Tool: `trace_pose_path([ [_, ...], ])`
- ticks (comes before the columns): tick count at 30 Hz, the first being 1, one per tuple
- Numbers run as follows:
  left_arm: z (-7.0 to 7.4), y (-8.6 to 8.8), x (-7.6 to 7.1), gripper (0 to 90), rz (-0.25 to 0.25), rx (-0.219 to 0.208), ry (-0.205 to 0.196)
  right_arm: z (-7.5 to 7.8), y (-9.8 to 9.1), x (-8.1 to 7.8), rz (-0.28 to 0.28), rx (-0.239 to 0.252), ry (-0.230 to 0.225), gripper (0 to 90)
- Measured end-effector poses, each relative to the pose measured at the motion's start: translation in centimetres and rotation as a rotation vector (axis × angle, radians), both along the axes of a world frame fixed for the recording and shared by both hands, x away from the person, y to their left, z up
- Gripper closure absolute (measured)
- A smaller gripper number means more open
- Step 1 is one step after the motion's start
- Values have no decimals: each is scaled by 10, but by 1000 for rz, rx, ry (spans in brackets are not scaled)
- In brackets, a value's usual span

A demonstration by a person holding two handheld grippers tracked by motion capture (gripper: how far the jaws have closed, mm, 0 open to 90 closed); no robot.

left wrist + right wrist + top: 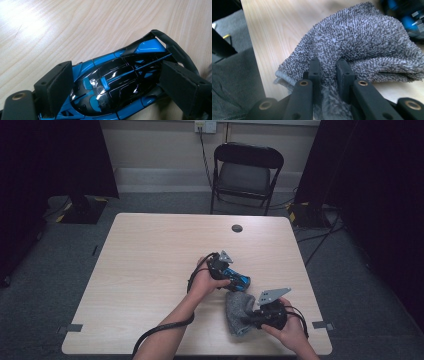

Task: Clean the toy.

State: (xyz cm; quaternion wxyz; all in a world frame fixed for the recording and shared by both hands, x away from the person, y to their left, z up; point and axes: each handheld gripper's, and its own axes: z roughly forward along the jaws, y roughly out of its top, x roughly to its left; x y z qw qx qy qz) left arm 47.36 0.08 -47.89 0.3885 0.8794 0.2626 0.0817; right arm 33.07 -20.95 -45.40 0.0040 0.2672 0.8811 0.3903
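Blue-and-black toy car (117,85) near table's (150,250) right front, clamped across body between pads of left gripper (231,276). Grey terry cloth (362,47) touching car's near side, one fold pinched tight in right gripper (329,72). Likely step: wiping the car. Advisable: hold car steady, keep cloth bunched, drag along glossy roof, avoid snagging the rear wing.

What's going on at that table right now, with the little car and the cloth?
Left gripper clamped on blue toy car. Right gripper pinching grey cloth, beside car. Nothing in the way on table.
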Motion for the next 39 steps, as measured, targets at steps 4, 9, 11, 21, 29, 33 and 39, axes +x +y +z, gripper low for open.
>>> trace_pose_path([
  [4, 0, 0, 0, 120, 0, 1, -1, 11, -9, 1, -23, 31, -19, 771],
  [9, 0, 0, 0, 120, 2, -3, -1, 17, -23, 5, -70, 45, -37, 770],
  [11, 0, 0, 0, 120, 1, -2, -1, 18, -29, 5, -84, 58, -38, 770],
  [21, 0, 0, 0, 120, 2, -3, -4, 23, -59, 14, -221, 86, -77, 769],
  [29, 0, 0, 0, 119, 0, -1, 1, 8, -81, 27, -375, 13, -109, 769],
  [33, 0, 0, 0, 120, -1, 1, 2, -2, -83, 35, -409, -10, -105, 769],
  [39, 0, 0, 0, 120, -2, 1, -1, -18, -71, 47, -412, -45, -88, 761],
])
